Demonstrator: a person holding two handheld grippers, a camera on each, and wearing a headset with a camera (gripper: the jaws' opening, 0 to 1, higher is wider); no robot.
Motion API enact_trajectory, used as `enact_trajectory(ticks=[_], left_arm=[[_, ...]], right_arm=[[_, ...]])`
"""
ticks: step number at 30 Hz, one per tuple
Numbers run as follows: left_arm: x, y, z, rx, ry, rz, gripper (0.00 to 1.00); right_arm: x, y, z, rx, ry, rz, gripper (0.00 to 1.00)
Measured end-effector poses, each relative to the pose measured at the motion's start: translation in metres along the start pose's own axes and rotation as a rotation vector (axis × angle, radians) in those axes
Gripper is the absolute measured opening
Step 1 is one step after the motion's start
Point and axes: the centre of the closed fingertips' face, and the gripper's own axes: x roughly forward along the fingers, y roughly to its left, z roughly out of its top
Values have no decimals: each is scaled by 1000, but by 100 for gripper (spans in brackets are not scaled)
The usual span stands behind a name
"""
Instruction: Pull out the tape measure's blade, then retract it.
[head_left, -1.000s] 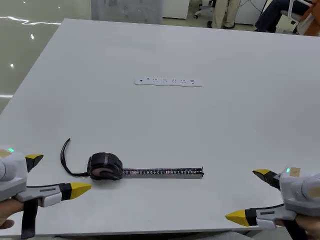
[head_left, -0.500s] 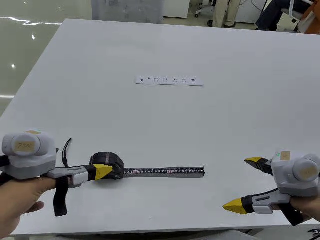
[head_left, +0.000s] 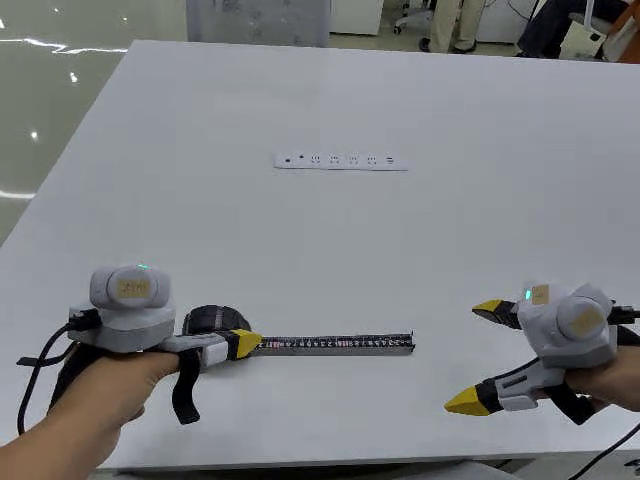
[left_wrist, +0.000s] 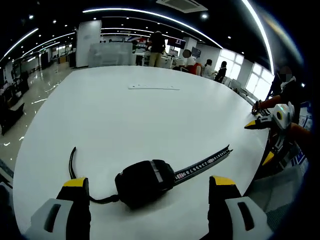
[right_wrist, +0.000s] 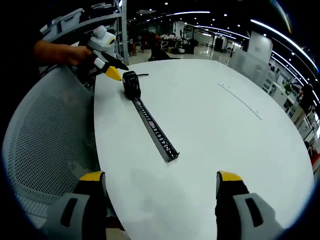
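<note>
Two grippers hang over a white table (head_left: 420, 230), both with their fingers spread and holding nothing. The tape measure (head_left: 213, 320) lies on the table in the lower left of the head view, its black case on its side. Its blade (head_left: 335, 344) is already drawn out flat on the table, so its long axis runs almost straight from left to right across the frame. It ends at a small hook (head_left: 410, 343) near the lower middle. Your left gripper (left_wrist: 148, 182) is much the nearer of the two to the case. In the left gripper view the case sits low in the middle of the frame, between the two yellow-tipped fingers and slightly ahead of them, and whether either one touches it I cannot tell. From there the blade leads away toward the right of the frame, and a thin black strap (left_wrist: 72, 160) trails off on the left. Your right gripper (head_left: 475, 354) is in the lower right of the head view, well apart from the hook, with bare table between. In the right gripper view the blade comes down from the upper left, and its hook points toward the gap between those fingers. Judging by this, the pull is done and retracting remains. The next move would turn on the left fingers closing across the case, at right angles to the blade.
</note>
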Motion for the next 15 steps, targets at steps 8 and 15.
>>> enact_trajectory(ticks=[8, 15], left_arm=[[14, -7, 18, 41, -130, 31, 95], [22, -3, 0, -58, -96, 55, 92]], right_arm=[[9, -14, 15, -102, 39, 38, 89], [23, -19, 27, -148, 55, 74, 83]])
